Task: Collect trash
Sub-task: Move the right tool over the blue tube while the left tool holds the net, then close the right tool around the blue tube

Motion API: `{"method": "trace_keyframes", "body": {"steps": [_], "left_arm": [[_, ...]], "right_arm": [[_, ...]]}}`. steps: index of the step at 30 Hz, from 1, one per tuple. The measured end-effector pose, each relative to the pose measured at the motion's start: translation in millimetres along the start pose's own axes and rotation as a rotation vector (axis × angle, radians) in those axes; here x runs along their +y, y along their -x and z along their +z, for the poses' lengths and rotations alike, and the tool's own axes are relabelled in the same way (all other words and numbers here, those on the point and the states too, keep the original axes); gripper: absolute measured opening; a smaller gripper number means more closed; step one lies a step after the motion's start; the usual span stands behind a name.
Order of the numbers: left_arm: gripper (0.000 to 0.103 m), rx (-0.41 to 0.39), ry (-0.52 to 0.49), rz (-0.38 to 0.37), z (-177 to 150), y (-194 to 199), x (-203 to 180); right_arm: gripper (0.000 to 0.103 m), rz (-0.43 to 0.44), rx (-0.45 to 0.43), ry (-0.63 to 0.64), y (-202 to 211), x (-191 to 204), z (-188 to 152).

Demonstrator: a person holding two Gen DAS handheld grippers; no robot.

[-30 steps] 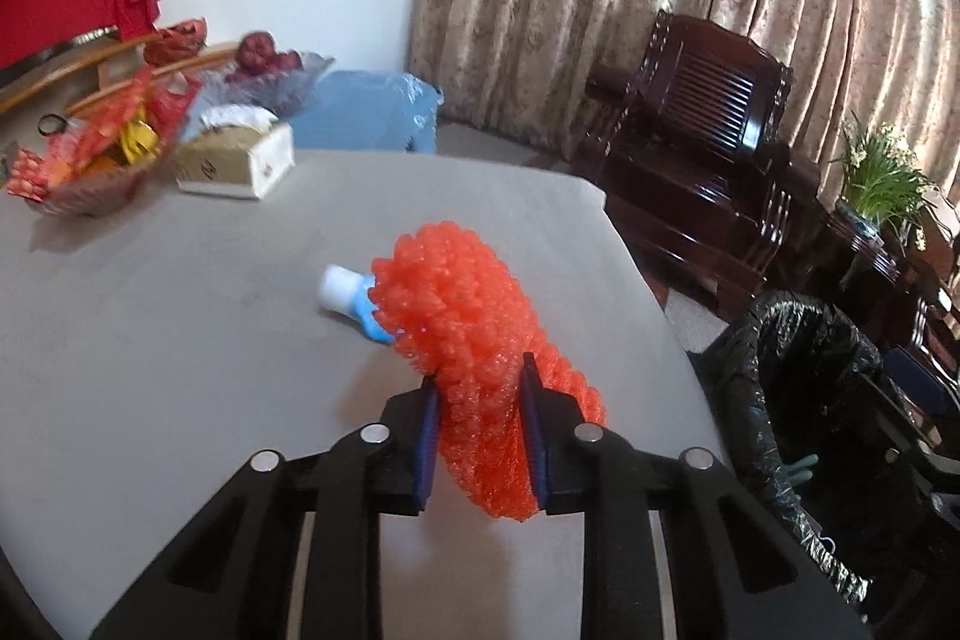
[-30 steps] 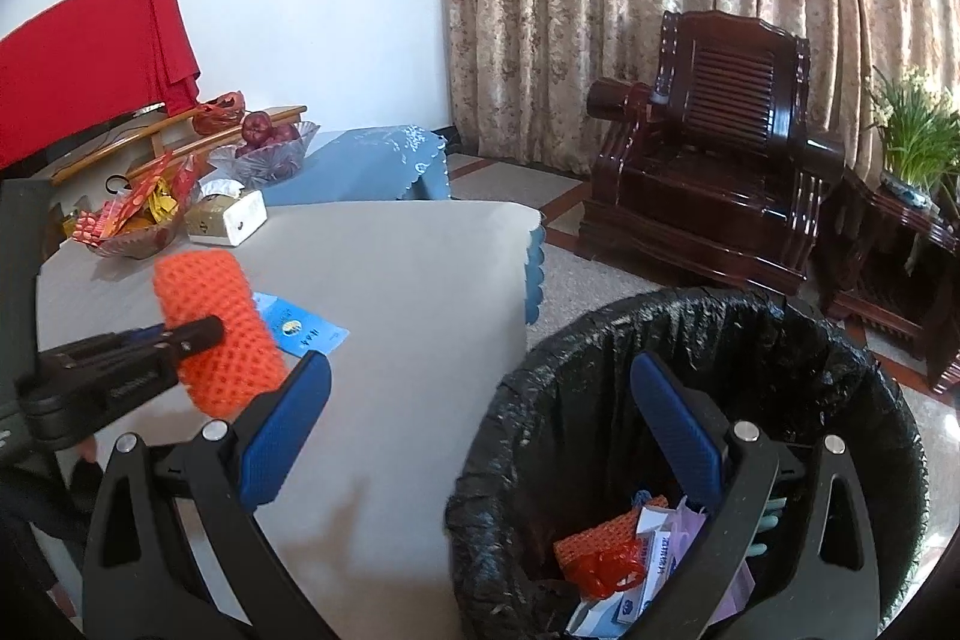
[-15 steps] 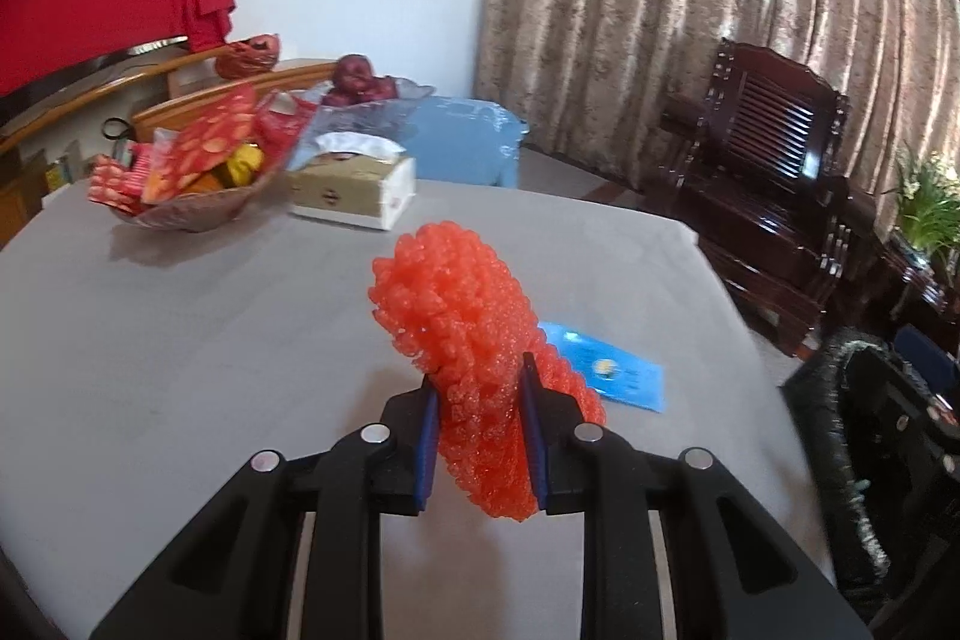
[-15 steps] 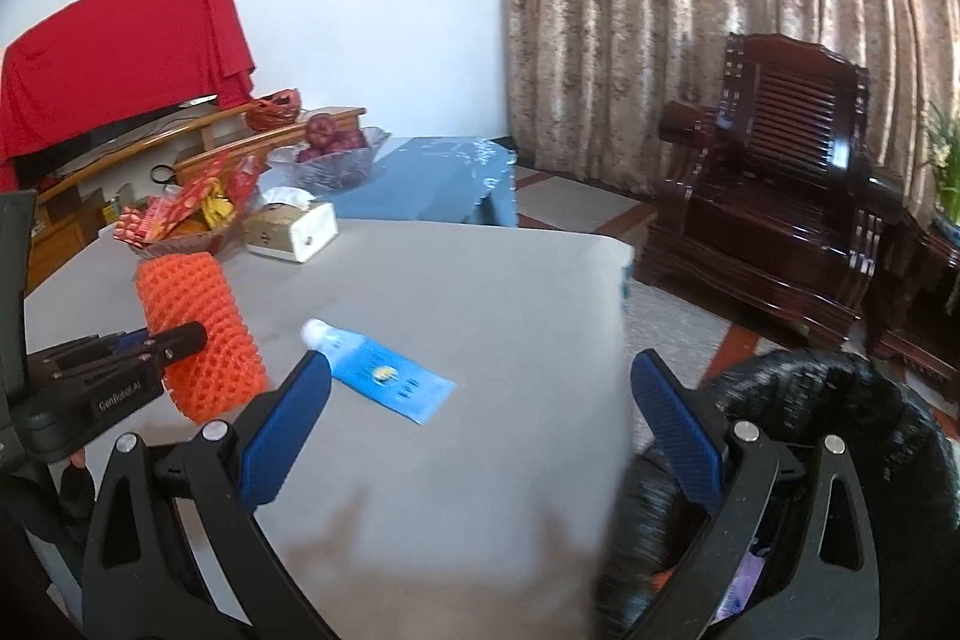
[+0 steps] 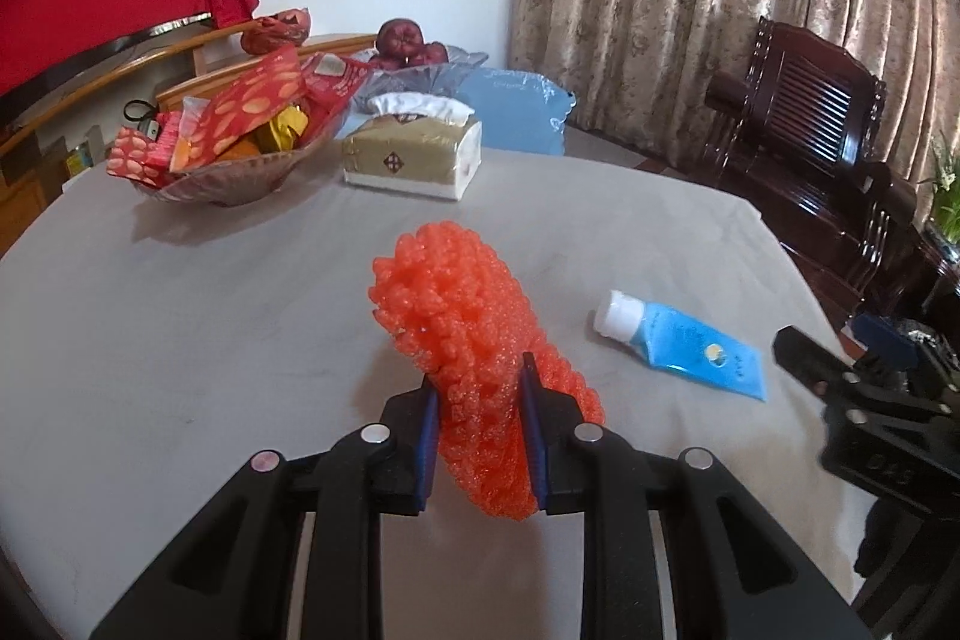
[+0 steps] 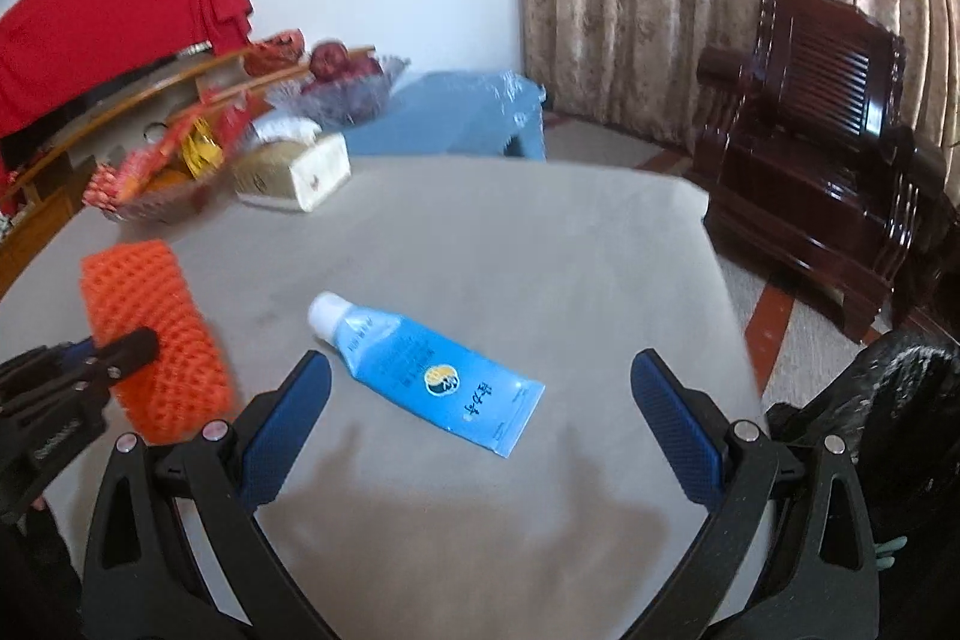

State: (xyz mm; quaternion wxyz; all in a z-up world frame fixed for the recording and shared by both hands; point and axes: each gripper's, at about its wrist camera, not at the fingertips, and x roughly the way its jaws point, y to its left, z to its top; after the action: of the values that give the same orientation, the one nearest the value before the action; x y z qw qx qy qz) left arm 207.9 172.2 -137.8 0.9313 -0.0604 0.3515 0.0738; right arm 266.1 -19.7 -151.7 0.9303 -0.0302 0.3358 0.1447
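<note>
My left gripper (image 5: 479, 388) is shut on an orange foam net sleeve (image 5: 462, 340), held above the grey table (image 5: 180, 340). The same sleeve (image 6: 150, 328) appears at the left of the right wrist view, pinched by the left gripper's finger (image 6: 129, 346). A blue tube with a white cap (image 6: 420, 367) lies flat on the table, just ahead of my right gripper (image 6: 480, 388), which stands wide open with nothing between its pads. From the left wrist, that tube (image 5: 684, 346) lies to the right of the sleeve, and the right gripper's finger (image 5: 804, 358) shows at the right edge.
A basket of red snack packets (image 5: 228, 148) and a tissue box (image 5: 414, 151) stand at the table's far side, with a glass fruit bowl (image 6: 336, 94) behind. A black-lined trash bin (image 6: 900, 400) sits off the table's right edge. A dark wooden armchair (image 6: 828, 148) stands by the curtains.
Both views have swung left, from the bin toward the table. The bin has slid almost out of the right wrist view, and the blue tube now lies just ahead of the open right gripper.
</note>
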Motion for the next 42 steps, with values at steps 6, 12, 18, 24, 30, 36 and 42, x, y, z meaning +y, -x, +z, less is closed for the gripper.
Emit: {"method": "trace_keyframes", "body": {"steps": [6,12,18,24,30,36,42], "left_arm": [[0.024,0.006,0.011,0.009,0.7,-7.9,10.3],[0.024,0.006,0.034,0.017,4.7,-9.3,25.2],[0.024,0.007,0.063,0.016,7.5,-12.0,34.6],[0.024,0.003,0.075,0.014,12.3,-12.7,35.5],[0.024,-0.004,0.08,0.017,14.3,-10.3,34.2],[0.025,0.002,0.077,0.014,14.4,-10.5,31.1],[0.025,0.012,0.072,0.009,11.9,-14.7,20.1]], "right_arm": [[0.097,0.01,0.046,0.026,-27.3,19.0,2.0],[0.097,0.007,0.087,0.036,-50.3,37.5,11.5],[0.097,-0.015,0.161,0.079,-70.0,48.0,13.2],[0.096,-0.043,0.21,0.069,-80.8,45.2,12.6],[0.093,-0.079,0.238,0.055,-81.7,31.1,10.0],[0.092,-0.12,0.248,-0.008,-71.8,-4.8,1.8],[0.092,-0.084,0.188,0.005,-59.2,-7.4,4.6]]}}
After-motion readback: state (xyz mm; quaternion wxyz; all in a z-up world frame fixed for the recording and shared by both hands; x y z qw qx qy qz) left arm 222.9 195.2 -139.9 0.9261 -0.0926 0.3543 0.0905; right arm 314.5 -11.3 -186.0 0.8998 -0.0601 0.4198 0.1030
